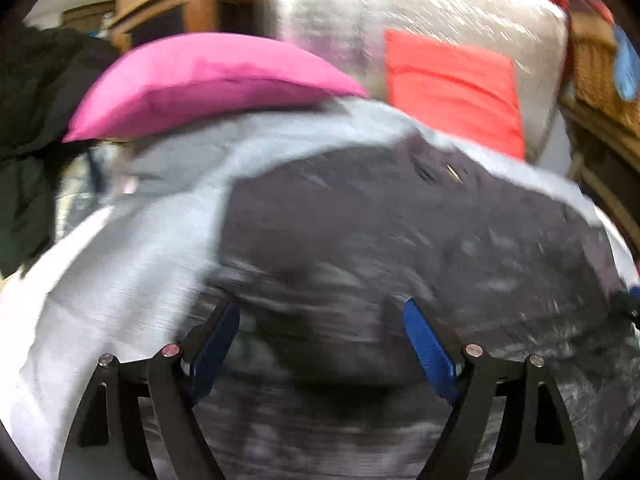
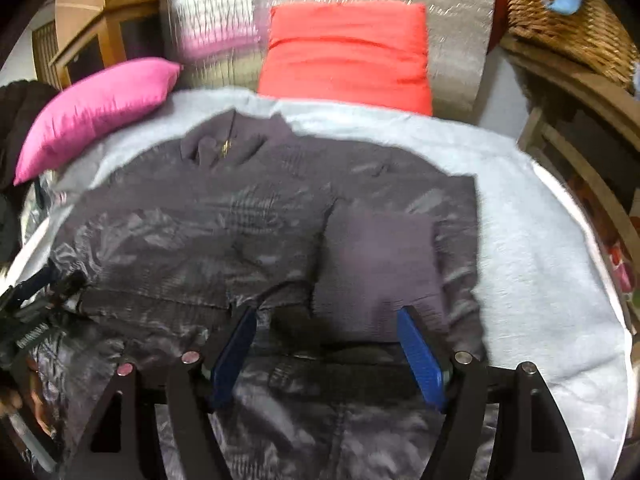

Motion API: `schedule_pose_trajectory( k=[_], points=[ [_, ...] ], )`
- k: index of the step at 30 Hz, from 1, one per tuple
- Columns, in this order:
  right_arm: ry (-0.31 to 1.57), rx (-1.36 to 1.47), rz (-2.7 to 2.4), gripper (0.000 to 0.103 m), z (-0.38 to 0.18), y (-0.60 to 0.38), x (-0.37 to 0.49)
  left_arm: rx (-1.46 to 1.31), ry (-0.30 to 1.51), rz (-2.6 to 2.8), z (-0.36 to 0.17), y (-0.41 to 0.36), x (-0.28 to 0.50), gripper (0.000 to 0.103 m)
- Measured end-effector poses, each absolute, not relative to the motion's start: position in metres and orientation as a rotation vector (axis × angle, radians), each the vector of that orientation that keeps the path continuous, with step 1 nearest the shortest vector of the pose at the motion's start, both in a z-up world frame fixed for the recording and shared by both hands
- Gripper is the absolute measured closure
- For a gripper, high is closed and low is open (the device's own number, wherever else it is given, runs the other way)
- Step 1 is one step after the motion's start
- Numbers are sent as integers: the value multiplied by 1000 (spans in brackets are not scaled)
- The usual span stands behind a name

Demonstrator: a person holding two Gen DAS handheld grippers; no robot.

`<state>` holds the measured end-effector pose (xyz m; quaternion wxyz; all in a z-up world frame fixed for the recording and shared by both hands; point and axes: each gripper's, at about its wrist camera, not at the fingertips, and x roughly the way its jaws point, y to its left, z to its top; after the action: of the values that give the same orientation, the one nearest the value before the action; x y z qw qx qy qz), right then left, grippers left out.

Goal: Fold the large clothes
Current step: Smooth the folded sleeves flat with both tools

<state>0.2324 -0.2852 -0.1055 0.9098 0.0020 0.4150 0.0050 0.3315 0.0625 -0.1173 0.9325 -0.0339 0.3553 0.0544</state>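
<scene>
Right wrist view has the right gripper [image 2: 326,316] spread wide over the dark grey shiny puffer jacket [image 2: 224,232] on the pale grey bedsheet [image 2: 540,240], left gripper [image 1: 322,312] gaping too.

pink cushion [image 2: 96,108] left, red cushion [image 2: 348,56] against silver backing [image 2: 452,20], wicker basket [image 2: 568,28] right.

A home bedroom: bed [image 2: 540,240], pink pillow [image 2: 100,112], wicker basket [image 2: 560,20].
</scene>
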Motion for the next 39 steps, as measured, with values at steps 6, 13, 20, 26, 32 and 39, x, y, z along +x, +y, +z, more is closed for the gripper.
schedule_pose_trajectory(
  k=[6, 13, 20, 26, 32, 39],
  points=[
    [808, 76, 63, 27, -74, -281, 242, -184, 793, 207, -121, 120, 348, 19],
    [970, 31, 28, 27, -114, -263, 296, -168, 917, 216, -158, 132, 362, 24],
    [918, 10, 47, 27, -104, -262, 286, -212, 804, 197, -125, 146, 359, 24],
    [866, 20, 42, 27, -82, -285, 286, -190, 782, 121, -112, 127, 395, 24],
    [975, 56, -13, 27, -123, -313, 311, -107, 936, 102, -162, 100, 429, 20],
    [915, 115, -11, 26, -115, -336, 289, -82, 817, 138, -132, 100, 398, 18]
  ],
)
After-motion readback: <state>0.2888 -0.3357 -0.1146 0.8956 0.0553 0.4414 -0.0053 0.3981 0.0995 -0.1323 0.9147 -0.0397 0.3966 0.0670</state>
